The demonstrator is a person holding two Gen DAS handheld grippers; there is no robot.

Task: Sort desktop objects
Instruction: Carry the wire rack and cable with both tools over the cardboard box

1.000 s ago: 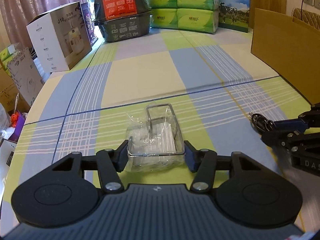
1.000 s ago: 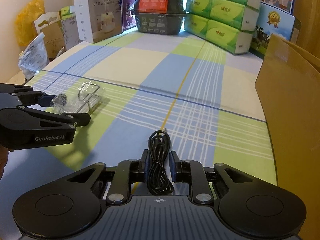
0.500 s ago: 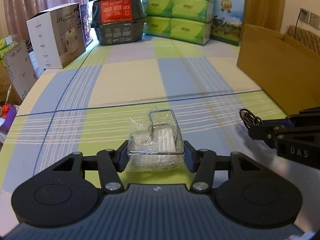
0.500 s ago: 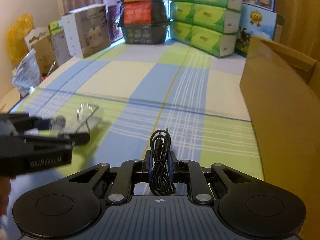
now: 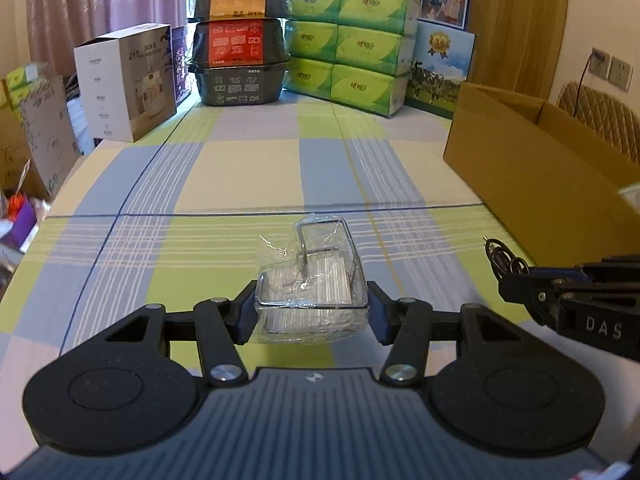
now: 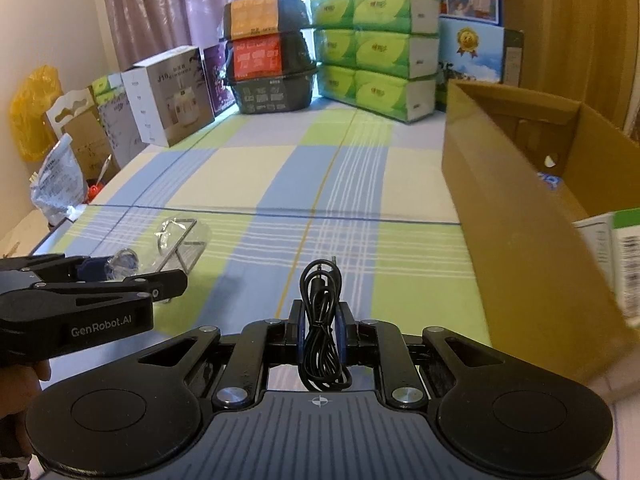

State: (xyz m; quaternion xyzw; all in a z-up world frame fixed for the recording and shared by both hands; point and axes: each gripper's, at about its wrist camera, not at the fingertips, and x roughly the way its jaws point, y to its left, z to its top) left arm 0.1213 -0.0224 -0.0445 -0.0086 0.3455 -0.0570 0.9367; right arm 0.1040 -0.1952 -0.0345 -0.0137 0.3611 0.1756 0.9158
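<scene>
A wire holder wrapped in clear plastic [image 5: 316,288] hangs above the checked tablecloth, and my left gripper [image 5: 312,310] is shut on its near end. In the right wrist view that wire holder [image 6: 176,244] sticks out of the left gripper [image 6: 128,276] at the left. My right gripper [image 6: 320,338] is shut on a coiled black cable [image 6: 322,320], held upright off the table. The same cable [image 5: 502,258] shows in the left wrist view at the right gripper's tip. An open cardboard box [image 6: 532,208] stands to the right of both grippers.
At the table's far end stand stacked green tissue packs [image 5: 352,48], dark stacked containers [image 5: 240,44] and a white appliance box [image 5: 124,80]. Inside the cardboard box [image 5: 540,172] lies a white and green package [image 6: 616,256]. Bags and cartons crowd the left side beyond the table edge.
Both grippers have risen off the table with their loads and tilted up, so more of the far stack and the cardboard box's inside shows. Both grips are unchanged.
</scene>
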